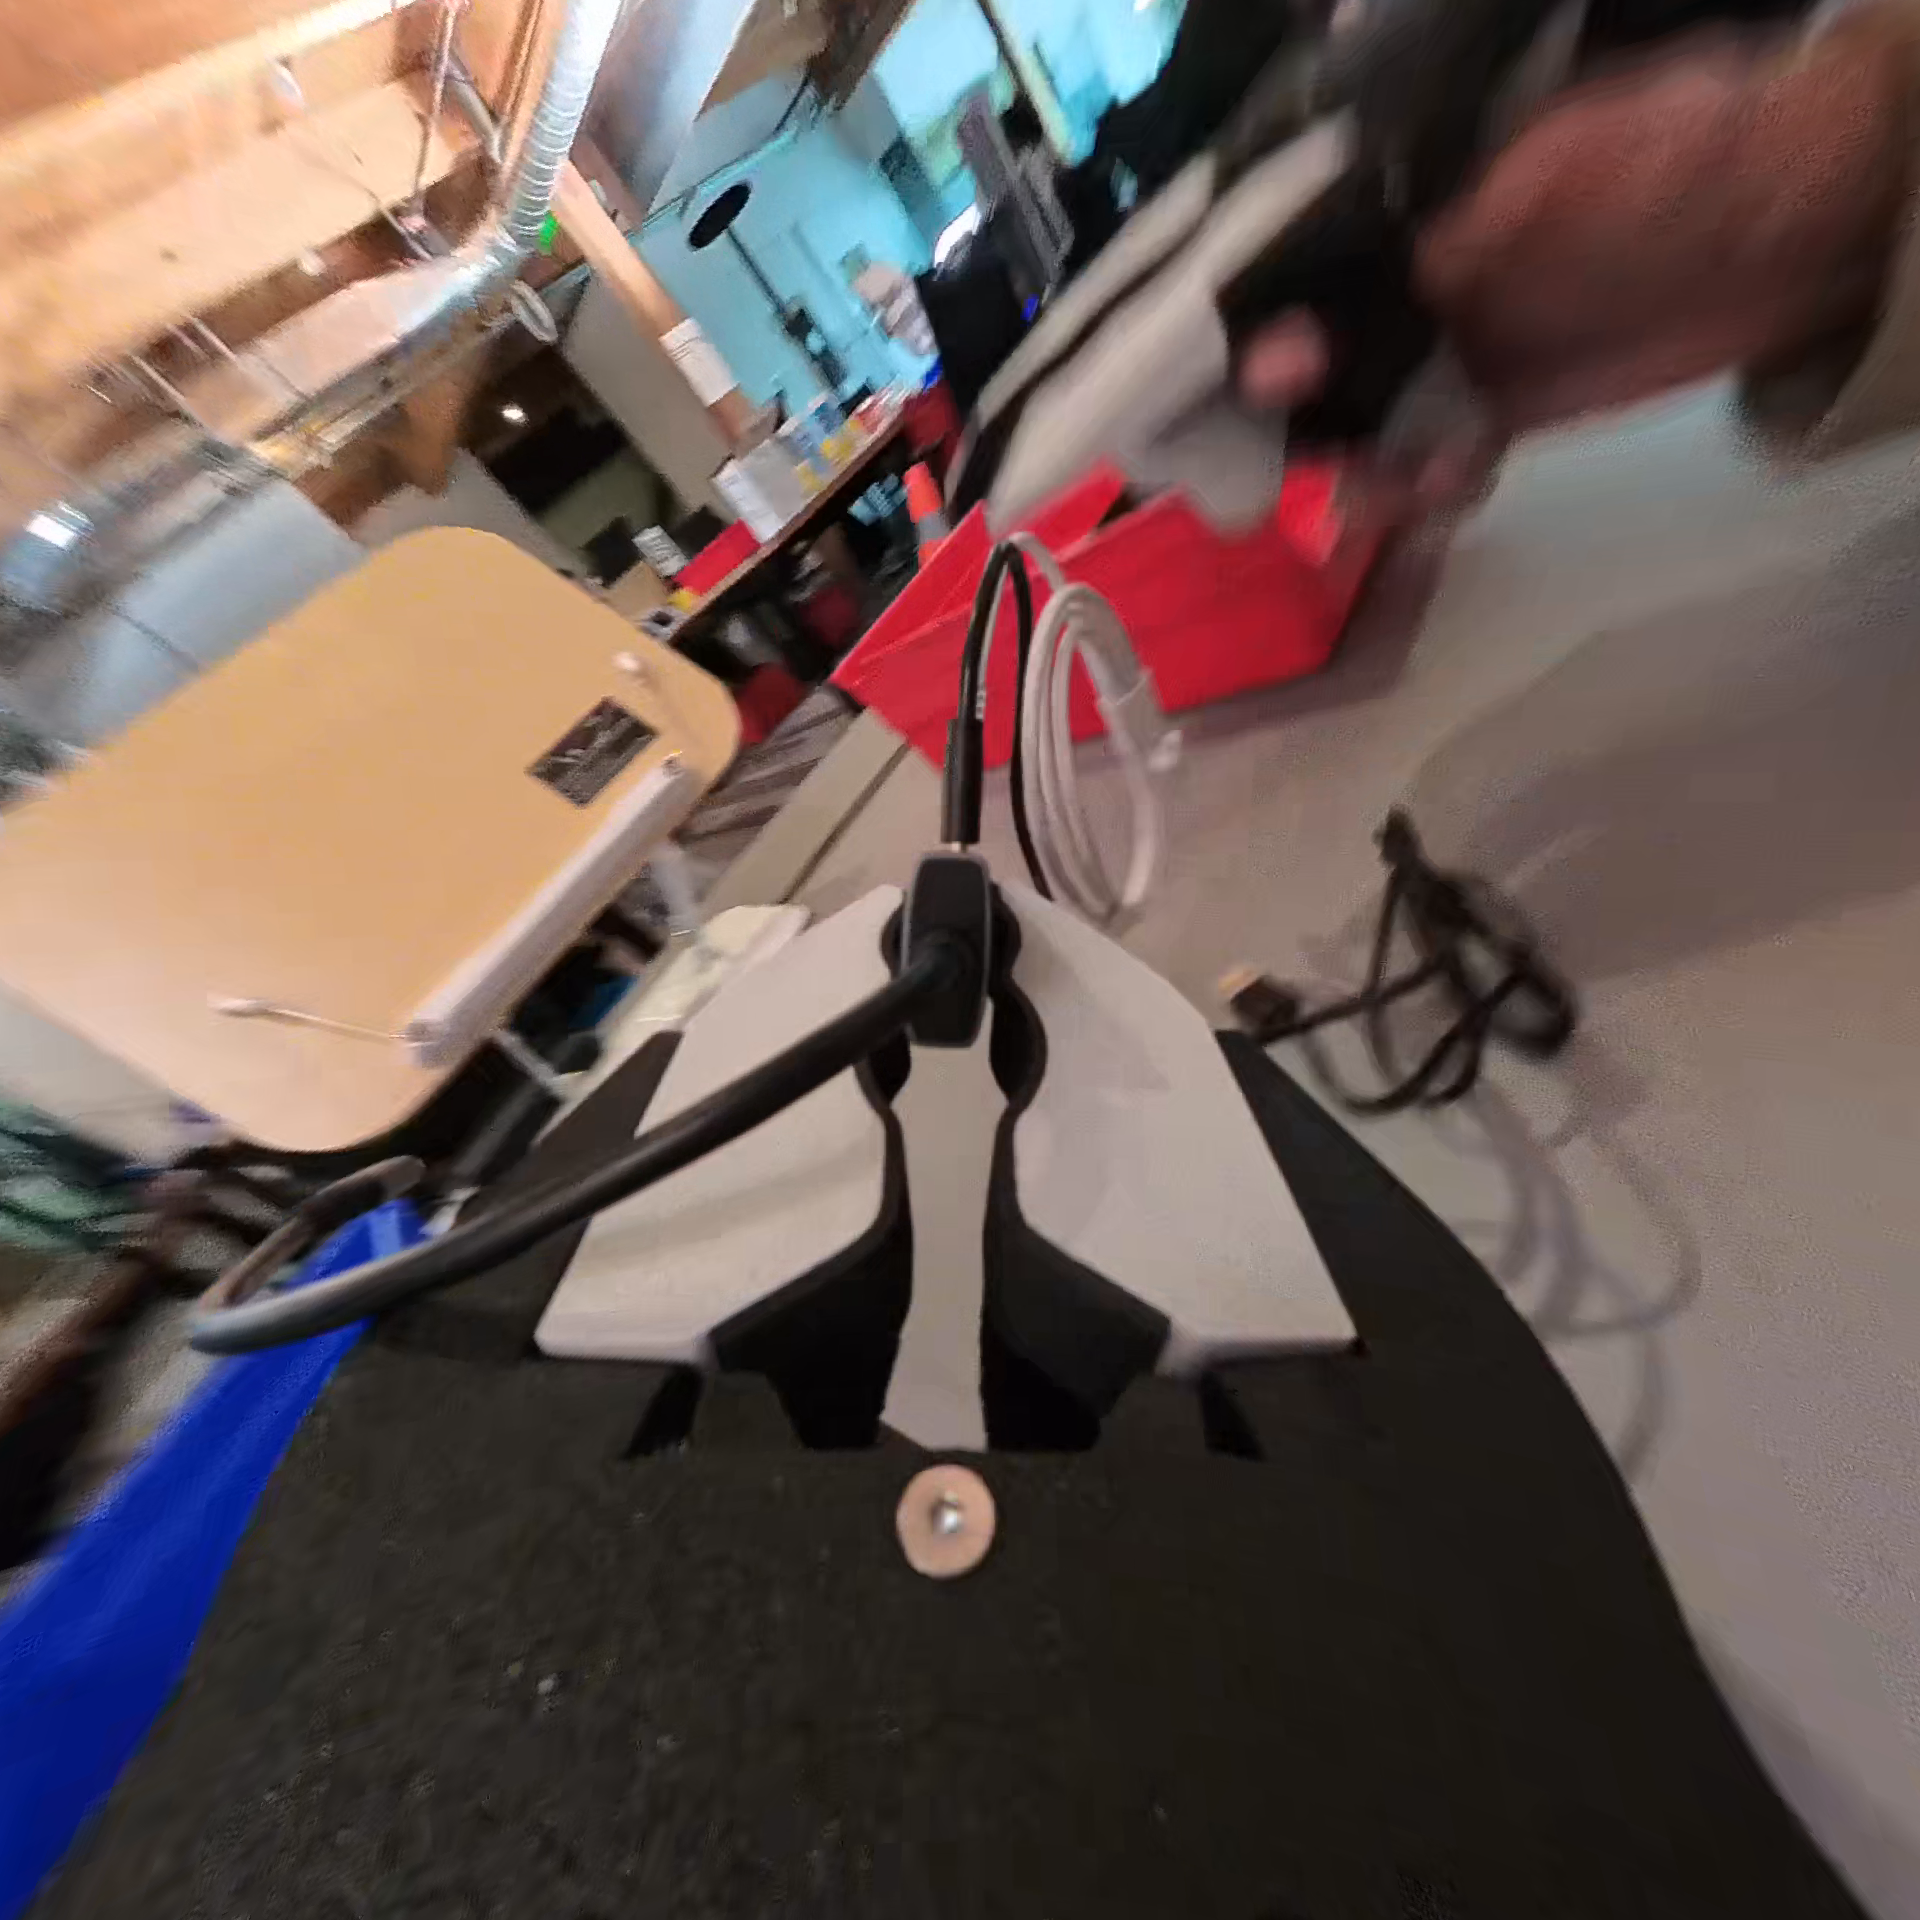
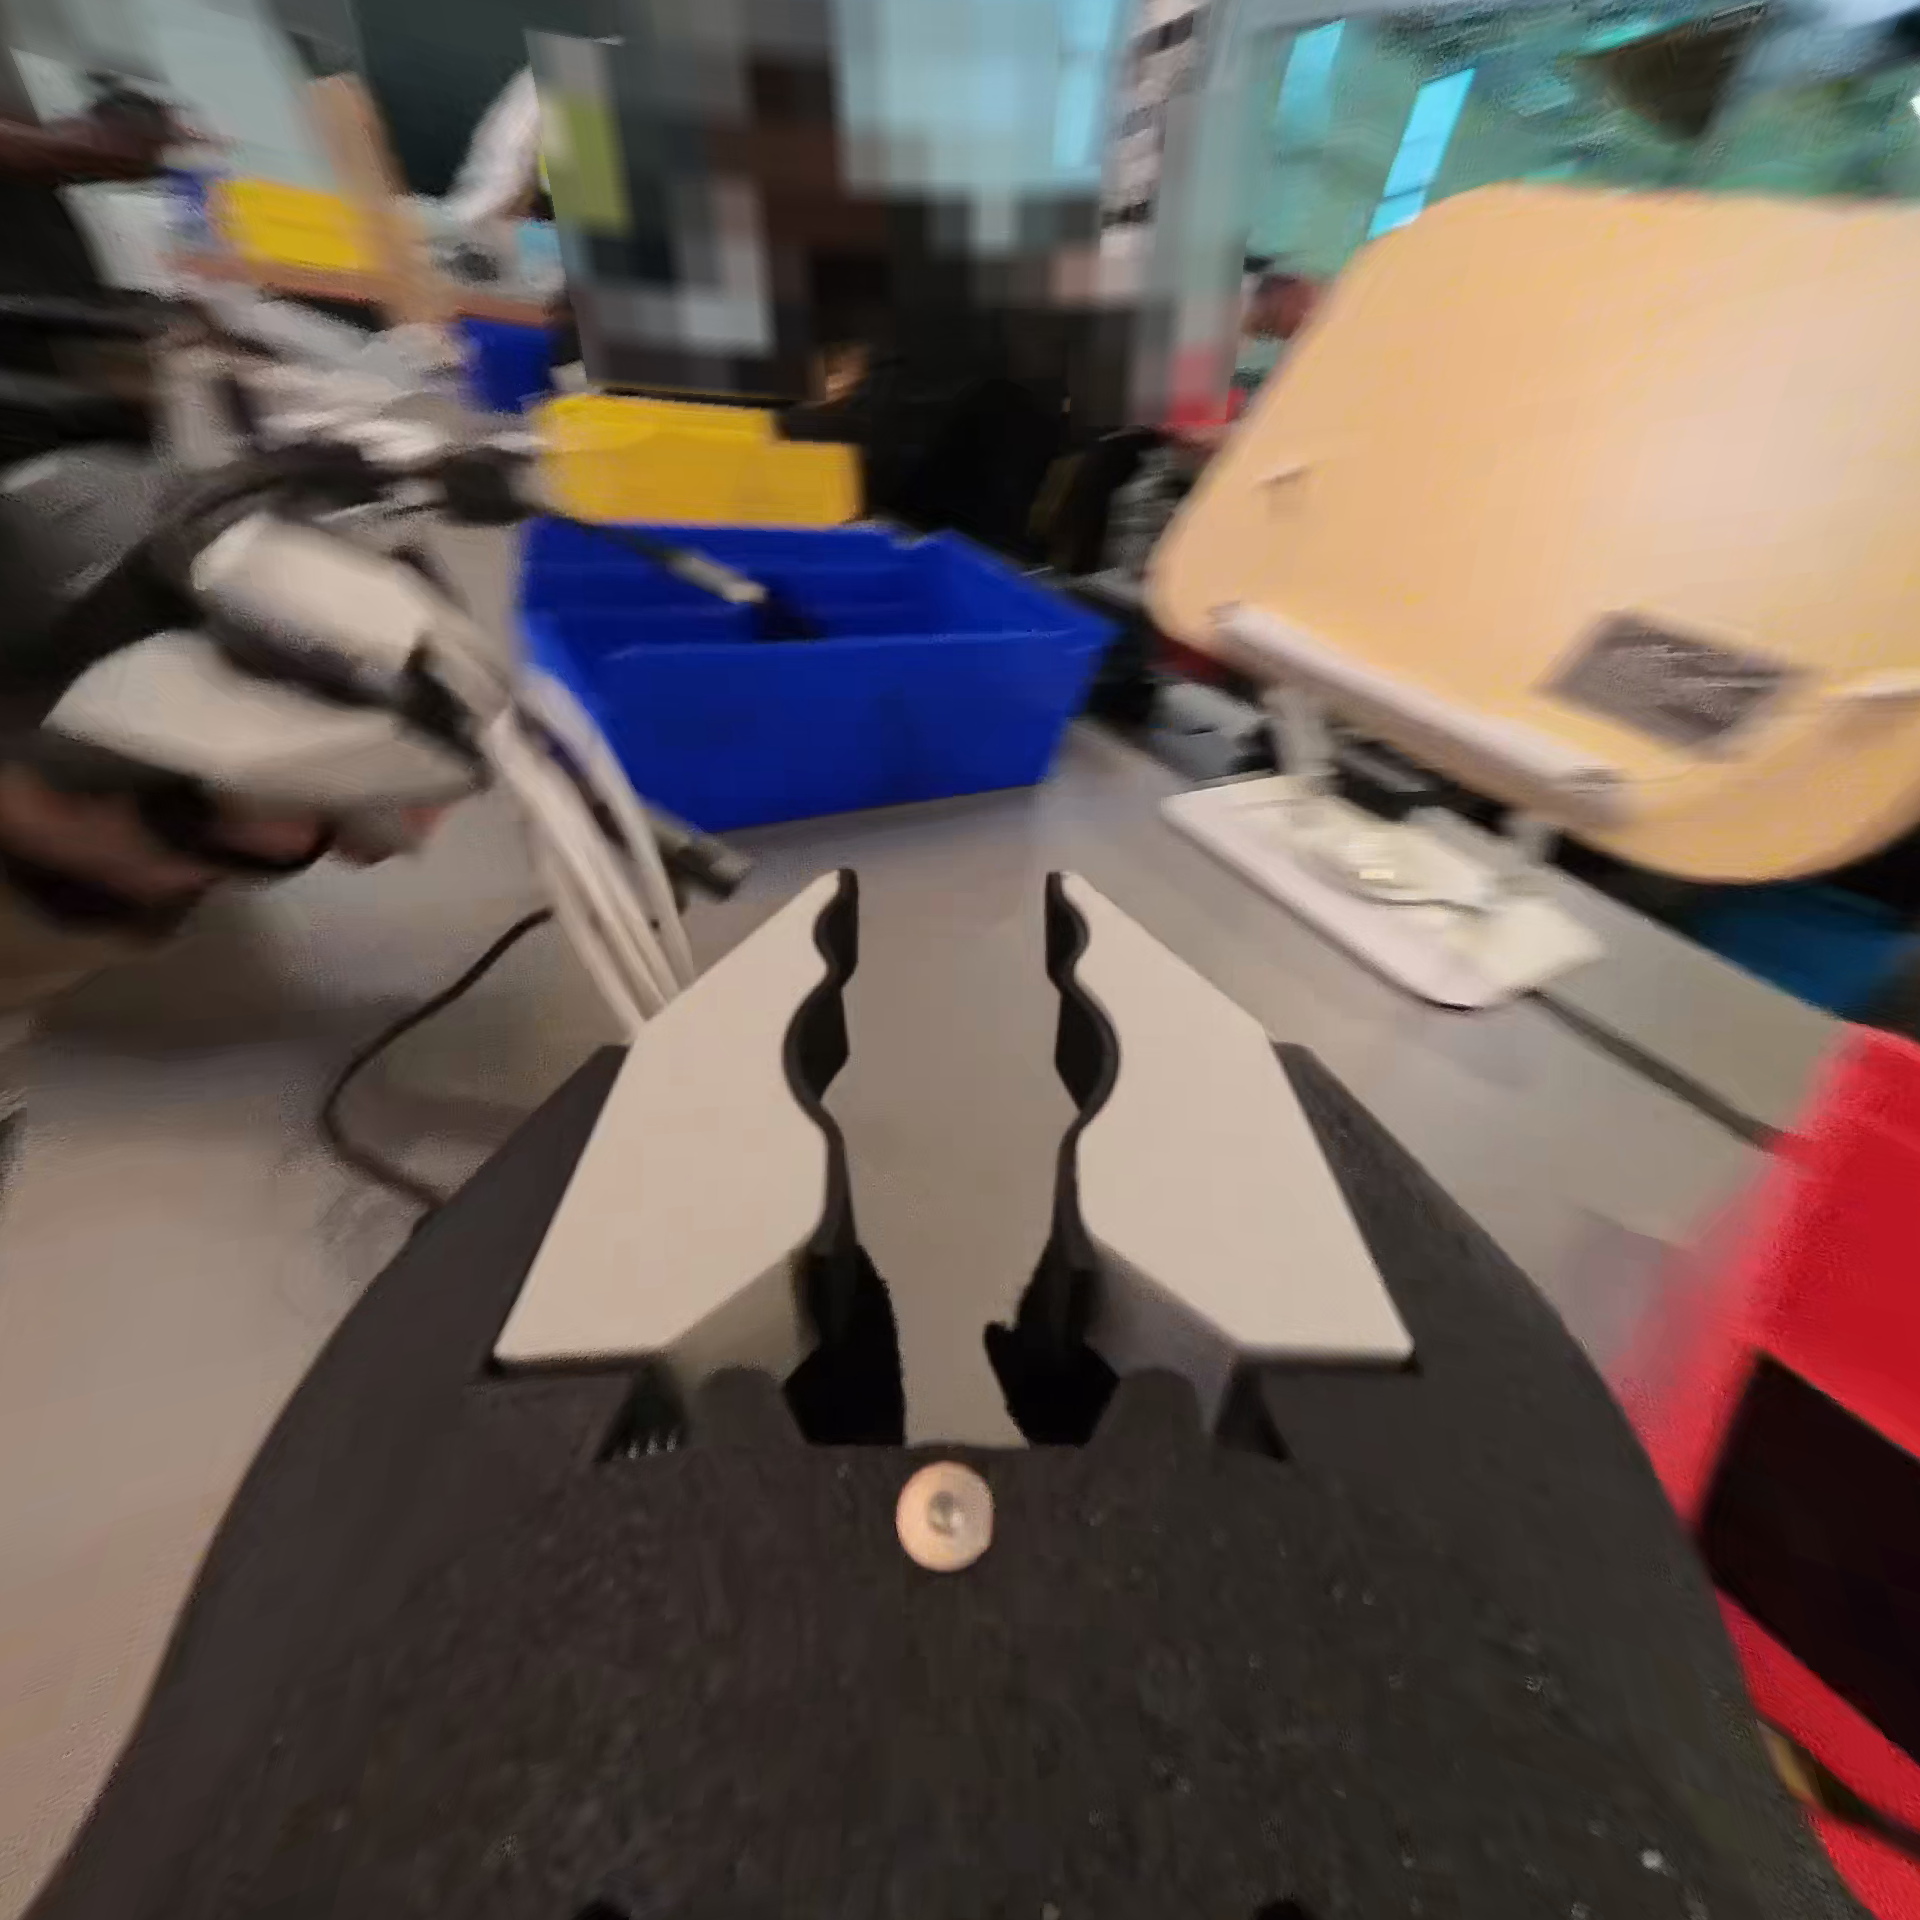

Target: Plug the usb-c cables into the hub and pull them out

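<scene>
In the left wrist view my left gripper (image 1: 943, 909) is shut on a small black hub (image 1: 940, 987) and holds it above the grey table. A black usb-c cable (image 1: 964, 748) is plugged into the hub's front end and arcs up and back. The hub's own thick black lead (image 1: 623, 1153) runs down to the left. A white cable loop (image 1: 1091, 748) hangs just beyond the hub. Another black cable bundle (image 1: 1455, 997) lies on the table to the right. My right gripper (image 2: 951, 894) is open and empty over the table. The left gripper (image 2: 312, 665) shows blurred at its left, with white cables (image 2: 603, 904) hanging from it.
A blue bin (image 2: 810, 675) and a yellow bin (image 2: 707, 468) stand at the back of the table. A red bin (image 1: 1143, 634) sits behind the cables and shows at the right edge of the right wrist view (image 2: 1829, 1299). A tan chair back (image 1: 343, 810) stands beside the table. A white flat object (image 2: 1382, 894) lies on the right.
</scene>
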`<control>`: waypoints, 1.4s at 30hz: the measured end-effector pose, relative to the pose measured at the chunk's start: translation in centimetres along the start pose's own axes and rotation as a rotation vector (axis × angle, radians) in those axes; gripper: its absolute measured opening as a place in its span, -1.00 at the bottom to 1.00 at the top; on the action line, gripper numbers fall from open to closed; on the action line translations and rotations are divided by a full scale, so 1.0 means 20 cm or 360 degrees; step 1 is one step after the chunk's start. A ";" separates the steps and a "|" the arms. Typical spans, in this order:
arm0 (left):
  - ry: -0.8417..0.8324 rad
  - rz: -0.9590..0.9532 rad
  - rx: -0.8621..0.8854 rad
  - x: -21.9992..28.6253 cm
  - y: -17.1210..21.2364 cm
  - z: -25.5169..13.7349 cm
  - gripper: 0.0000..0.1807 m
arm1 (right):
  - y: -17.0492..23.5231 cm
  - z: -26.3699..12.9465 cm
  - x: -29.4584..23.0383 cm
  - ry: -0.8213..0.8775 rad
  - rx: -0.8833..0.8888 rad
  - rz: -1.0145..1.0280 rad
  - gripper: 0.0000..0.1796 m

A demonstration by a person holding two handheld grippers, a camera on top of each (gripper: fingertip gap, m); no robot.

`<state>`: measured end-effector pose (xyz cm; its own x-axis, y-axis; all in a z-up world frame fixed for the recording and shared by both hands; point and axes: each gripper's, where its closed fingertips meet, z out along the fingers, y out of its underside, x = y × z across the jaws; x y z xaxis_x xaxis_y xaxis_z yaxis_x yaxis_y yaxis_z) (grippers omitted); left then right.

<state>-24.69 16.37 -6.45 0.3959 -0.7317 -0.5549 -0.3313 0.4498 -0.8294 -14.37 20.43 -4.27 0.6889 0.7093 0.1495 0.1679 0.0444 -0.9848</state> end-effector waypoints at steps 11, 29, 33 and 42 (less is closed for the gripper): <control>-0.0293 0.0681 -0.0112 0.00 0.05 0.08 -0.89 | 0.06 0.10 -0.49 -0.0509 0.0019 0.0656 -0.69; -0.0444 0.0349 -0.0286 -0.21 0.20 0.00 -0.89 | -0.04 -0.02 -0.20 -0.0298 0.0229 0.0731 -0.89; -0.0345 0.0266 -0.0164 -0.17 0.16 -0.02 -0.89 | -0.06 -0.10 -0.01 -0.0219 0.0303 0.0835 -0.89; -0.0202 0.0197 -0.0036 -0.03 0.04 0.04 -0.89 | 0.43 0.06 -0.05 -0.0050 -0.0471 0.0674 -0.89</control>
<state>-24.48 17.61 -6.80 0.4553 -0.6003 -0.6576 -0.4028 0.5198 -0.7534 -14.41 20.93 -12.95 0.7188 0.6432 -0.2640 0.0745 -0.4488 -0.8905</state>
